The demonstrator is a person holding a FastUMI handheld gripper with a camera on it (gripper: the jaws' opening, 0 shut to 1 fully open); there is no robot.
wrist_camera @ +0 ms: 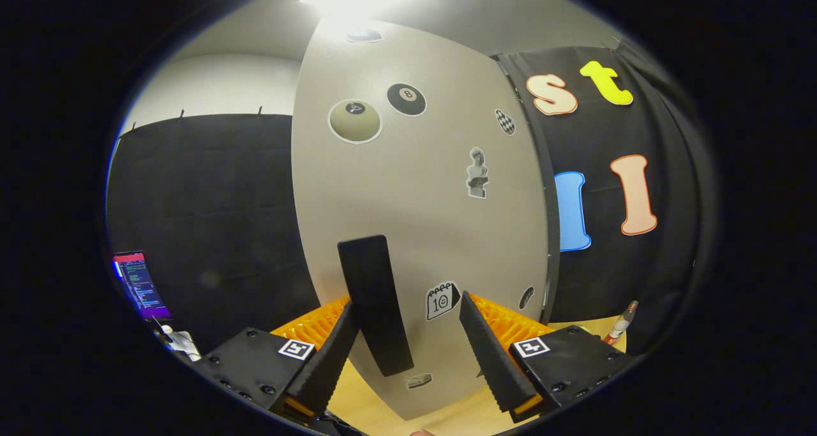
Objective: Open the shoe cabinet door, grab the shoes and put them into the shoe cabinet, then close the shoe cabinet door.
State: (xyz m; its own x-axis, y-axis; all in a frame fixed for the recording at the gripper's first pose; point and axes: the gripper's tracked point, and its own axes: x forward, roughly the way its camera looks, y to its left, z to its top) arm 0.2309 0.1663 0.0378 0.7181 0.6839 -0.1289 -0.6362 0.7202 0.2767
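Observation:
The pale grey cabinet door [415,187], dotted with stickers, stands upright just ahead of me. Its long black handle [373,302] runs vertically down the lower part of the door. My gripper [407,300] is open, the fingers spread wide. The handle lies between them, close against the left finger [325,359] and well apart from the right finger [494,353]. Neither finger presses on the handle. The door's right edge [547,232] stands out against the black cloth wall. I cannot tell from here whether the door is swung open or shut.
A light wooden surface [383,401] lies under the door's lower edge. A lit screen [137,286] and a small white object [177,341] sit at the left. A slim bottle [622,324] stands at the right by the cloth wall.

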